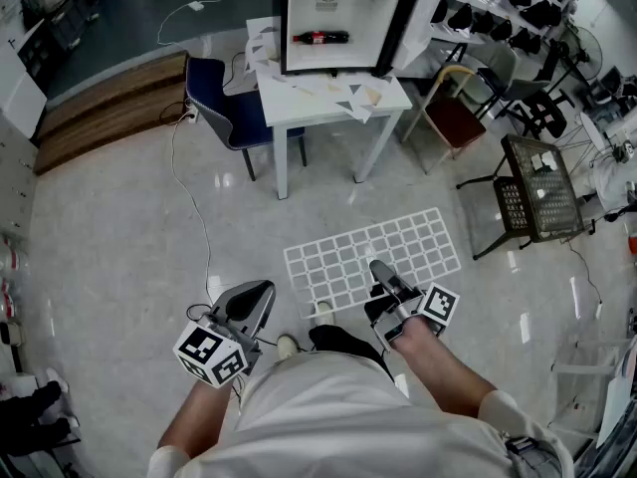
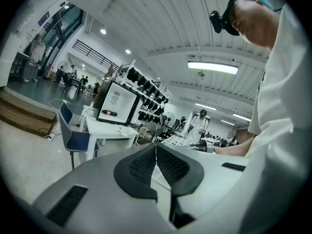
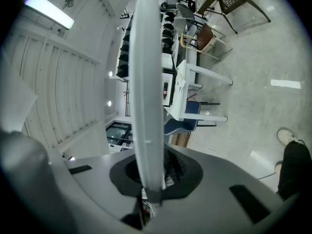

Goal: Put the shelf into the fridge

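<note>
**Shelf in hand, fridge still ahead.** The right claw (image 3: 152, 182) is clamped on the near edge of the white wire shelf (image 1: 373, 255). The shelf runs forward from the claw, roughly level above the floor (image 1: 129, 227) in the head view and edge-on in the right gripper view. Off to that claw's left, the left claw (image 2: 156, 152) hangs with its jaws pressed together and nothing between them.

Well ahead of both claws, beyond the shelf's far edge, stands a white desk (image 1: 289, 103) carrying the fridge (image 1: 338, 8), whose white inside faces the person. One dark bottle (image 1: 320, 38) lies on its side in the fridge, and no other contents show. Loose papers (image 1: 348, 93) litter the desk in front of the fridge, and a blue chair (image 1: 224, 103) sits at the desk's left.

The step in hand looks like the carry: the shelf is gripped but well apart from the fridge and not yet presented to it. The next move likely calls for bringing the shelf to the desk and keeping it level. Its far edge would then need lining up with the opening before it slides in clear of the bottle. A grip on one edge of so wide a grid may let it sag or twist, so the free left claw could steady the other side.
</note>
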Tool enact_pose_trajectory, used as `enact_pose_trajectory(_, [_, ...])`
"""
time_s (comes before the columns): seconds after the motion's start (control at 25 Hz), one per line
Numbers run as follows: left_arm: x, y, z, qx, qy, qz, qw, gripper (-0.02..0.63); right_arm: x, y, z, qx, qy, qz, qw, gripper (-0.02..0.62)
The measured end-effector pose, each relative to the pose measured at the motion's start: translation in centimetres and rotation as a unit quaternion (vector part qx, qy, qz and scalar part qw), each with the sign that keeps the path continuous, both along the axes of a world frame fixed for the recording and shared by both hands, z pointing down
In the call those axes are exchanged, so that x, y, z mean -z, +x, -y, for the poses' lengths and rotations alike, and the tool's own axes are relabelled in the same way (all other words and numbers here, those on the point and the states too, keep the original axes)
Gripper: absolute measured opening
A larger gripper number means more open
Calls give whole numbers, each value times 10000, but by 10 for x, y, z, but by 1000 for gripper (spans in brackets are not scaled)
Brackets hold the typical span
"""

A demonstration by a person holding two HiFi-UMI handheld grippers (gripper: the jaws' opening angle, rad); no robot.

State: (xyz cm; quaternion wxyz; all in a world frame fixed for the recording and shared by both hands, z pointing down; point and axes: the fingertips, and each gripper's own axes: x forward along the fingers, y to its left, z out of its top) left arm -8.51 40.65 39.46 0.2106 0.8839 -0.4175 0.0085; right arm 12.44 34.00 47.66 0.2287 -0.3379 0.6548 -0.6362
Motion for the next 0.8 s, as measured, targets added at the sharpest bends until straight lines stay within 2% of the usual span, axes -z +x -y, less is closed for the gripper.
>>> enact_pose_trajectory(0.44, [28, 55, 74, -112, 114, 87, 9998, 18, 15, 22, 89, 156, 191, 177, 9995, 32])
enact_pose_trajectory(0.8, [31, 105, 129, -186, 136, 62, 9997, 18, -8, 57, 164, 49, 57, 104, 9999, 31])
